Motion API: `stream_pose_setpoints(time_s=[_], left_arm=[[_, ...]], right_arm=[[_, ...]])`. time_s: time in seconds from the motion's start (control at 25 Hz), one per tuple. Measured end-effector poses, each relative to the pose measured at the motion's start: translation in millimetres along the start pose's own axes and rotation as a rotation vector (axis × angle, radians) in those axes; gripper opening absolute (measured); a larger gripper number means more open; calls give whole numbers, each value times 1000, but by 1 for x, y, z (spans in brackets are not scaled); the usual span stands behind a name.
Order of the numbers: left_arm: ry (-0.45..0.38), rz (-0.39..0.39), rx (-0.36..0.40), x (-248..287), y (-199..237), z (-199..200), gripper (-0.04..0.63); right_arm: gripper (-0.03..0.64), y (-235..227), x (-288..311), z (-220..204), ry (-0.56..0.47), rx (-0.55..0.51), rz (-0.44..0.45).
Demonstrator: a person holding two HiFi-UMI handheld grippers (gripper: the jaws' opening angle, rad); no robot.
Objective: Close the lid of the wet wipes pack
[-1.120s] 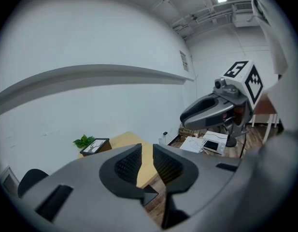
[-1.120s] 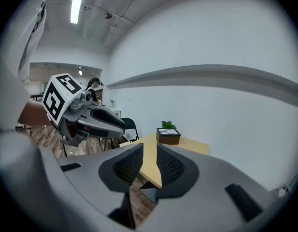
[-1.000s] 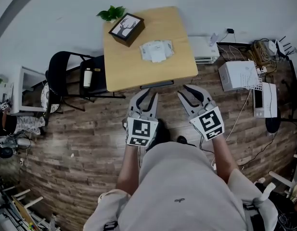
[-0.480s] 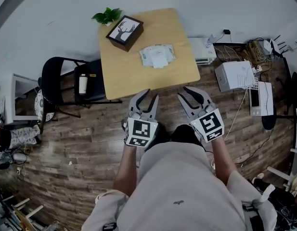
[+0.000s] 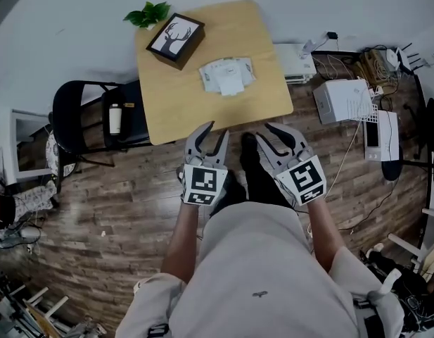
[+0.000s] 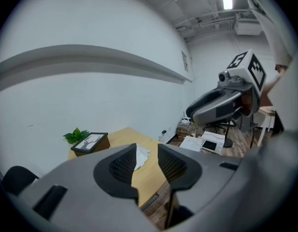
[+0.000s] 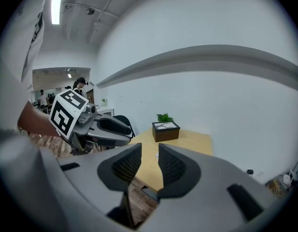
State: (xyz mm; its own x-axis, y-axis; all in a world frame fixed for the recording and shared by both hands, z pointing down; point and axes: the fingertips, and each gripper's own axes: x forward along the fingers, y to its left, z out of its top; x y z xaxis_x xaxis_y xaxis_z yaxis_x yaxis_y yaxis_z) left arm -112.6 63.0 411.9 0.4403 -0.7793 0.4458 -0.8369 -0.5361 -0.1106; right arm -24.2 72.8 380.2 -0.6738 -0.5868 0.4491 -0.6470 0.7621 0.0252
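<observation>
No word or number is legible: print on the white wet wipes pack [image 5: 228, 74] at the middle of the light wooden table [image 5: 262, 104] is too small, the dark box [image 5: 176, 39] at ten o'clock from it shows only a deer silhouette, and the black-and-white square markers [image 5: 205, 182] are mere patterns.

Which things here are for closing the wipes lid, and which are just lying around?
For the job:
- wet wipes pack on the table
- left hand-held gripper and right hand-held gripper, both empty, with jaws that have just been opening

Just lying about:
- deer-picture box
- plant
- black chair with a bottle
- white box on the floor
</observation>
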Motion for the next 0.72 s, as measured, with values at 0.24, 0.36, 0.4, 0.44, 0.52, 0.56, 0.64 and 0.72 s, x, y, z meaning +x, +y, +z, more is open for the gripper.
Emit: stream_pose_setpoints(time_s=[0.24, 0.36, 0.4, 0.44, 0.52, 0.56, 0.64, 0.72], left_arm=[[77, -30, 17, 47, 2, -18, 127], [120, -47, 18, 70, 5, -24, 130], [135, -48, 26, 78, 6, -26, 130], [150, -48, 35, 86, 7, -28, 133], [179, -49, 51, 104, 10, -34, 137], [194, -49, 55, 113, 11, -37, 137], [218, -46, 62, 131, 14, -43, 137], [244, -45, 90, 148, 18, -49, 137]], right_arm=[[107, -33, 24, -4, 16, 11, 24], [107, -52, 39, -3, 20, 17, 39], [107, -58, 44, -5, 24, 17, 47], [107, -64, 49, -6, 29, 18, 55], [107, -75, 59, -10, 42, 20, 73], [107, -81, 64, -12, 49, 21, 82], [106, -93, 72, -16, 62, 23, 98], [106, -105, 81, -20, 73, 29, 113]])
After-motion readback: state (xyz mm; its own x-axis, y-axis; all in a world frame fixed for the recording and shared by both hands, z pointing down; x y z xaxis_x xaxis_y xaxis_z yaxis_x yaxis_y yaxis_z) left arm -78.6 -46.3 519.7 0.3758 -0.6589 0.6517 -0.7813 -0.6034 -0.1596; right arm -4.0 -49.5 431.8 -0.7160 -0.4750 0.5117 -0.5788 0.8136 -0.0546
